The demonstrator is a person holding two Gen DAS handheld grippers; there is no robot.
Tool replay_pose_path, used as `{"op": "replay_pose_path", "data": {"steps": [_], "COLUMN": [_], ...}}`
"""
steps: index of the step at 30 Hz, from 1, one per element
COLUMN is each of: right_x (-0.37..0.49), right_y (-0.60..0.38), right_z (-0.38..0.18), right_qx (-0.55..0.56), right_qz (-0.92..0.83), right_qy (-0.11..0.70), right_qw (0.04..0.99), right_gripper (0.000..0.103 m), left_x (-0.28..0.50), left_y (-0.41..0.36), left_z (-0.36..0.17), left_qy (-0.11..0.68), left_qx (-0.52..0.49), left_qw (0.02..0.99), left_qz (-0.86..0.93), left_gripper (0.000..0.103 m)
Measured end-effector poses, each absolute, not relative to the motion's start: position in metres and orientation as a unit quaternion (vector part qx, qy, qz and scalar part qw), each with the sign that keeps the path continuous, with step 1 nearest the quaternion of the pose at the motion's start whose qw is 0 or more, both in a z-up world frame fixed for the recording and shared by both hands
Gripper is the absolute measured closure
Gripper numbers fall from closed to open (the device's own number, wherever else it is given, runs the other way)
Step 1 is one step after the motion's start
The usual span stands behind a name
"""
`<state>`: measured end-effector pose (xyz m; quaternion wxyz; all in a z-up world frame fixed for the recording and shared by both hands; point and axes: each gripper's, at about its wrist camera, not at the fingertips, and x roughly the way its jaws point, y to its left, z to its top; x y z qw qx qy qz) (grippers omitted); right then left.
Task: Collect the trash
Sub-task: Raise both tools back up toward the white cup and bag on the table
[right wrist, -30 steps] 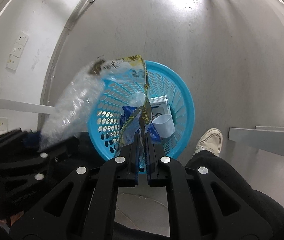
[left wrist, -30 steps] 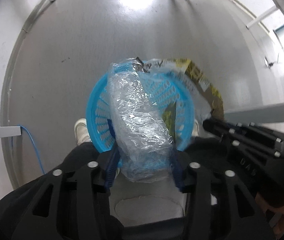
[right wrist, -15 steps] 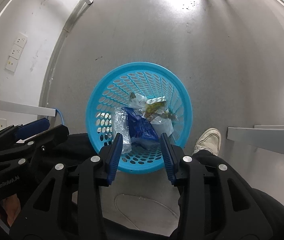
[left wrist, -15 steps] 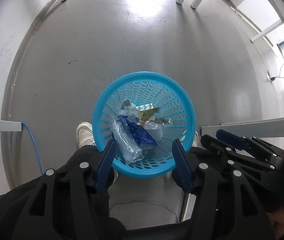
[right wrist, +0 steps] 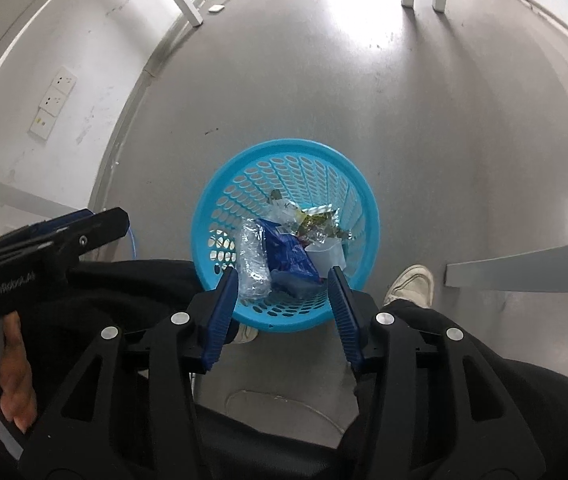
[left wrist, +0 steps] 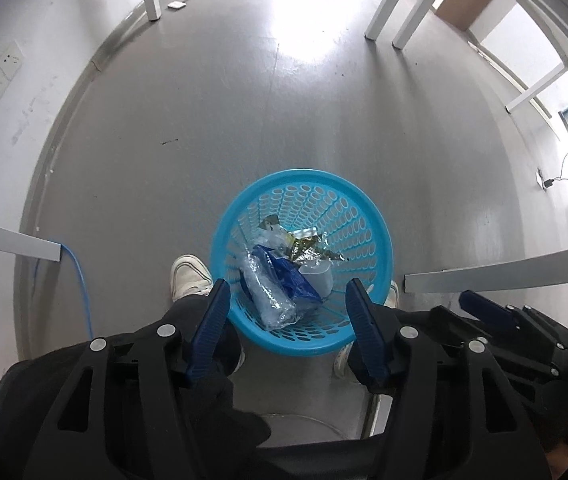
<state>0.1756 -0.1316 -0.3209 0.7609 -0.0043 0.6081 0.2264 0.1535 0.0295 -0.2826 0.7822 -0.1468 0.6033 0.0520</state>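
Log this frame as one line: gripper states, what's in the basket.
left gripper: open, empty | right gripper: open, empty, jaws just opened | basket: holds clear plastic wrap, blue packet, white cup

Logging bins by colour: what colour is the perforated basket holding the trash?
Light blue basket; clearest in the right wrist view.

We see a perforated basket [left wrist: 379, 248] of smooth blue plastic on a grey floor [left wrist: 244, 120] with a dull sheen; inside lie a crinkled clear plastic bag [left wrist: 268, 300], a glossy blue wrapper [left wrist: 291, 280] and shiny foil [left wrist: 307, 246]
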Motion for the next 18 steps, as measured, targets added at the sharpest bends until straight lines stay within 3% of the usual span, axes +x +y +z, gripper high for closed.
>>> {"op": "replay_pose_path", "data": {"steps": [12, 14, 18], "right_x": [0.118, 0.109, 0.085], "right_y": [-0.15, -0.152, -0.164], "right_z": [-0.269, -0.259, -0.232], "right_qx": [-0.016, -0.025, -0.038], "right_qz": [0.225, 0.228, 0.244], "right_qy": [0.568, 0.561, 0.53], "right_qw": [0.791, 0.795, 0.811], "right_gripper": [0.05, 0.05, 0.036], "left_x": [0.104, 0.094, 0.073], "left_y": [0.006, 0.001, -0.005], "left_z": [-0.246, -0.235, -0.212], "left_qy": [0.576, 0.565, 0.53], "left_qx": [-0.088, -0.069, -0.044], "left_qw": [0.812, 0.822, 0.846], "left_qz": [0.039, 0.034, 0.036], "left_gripper": [0.03, 0.023, 0.017]}}
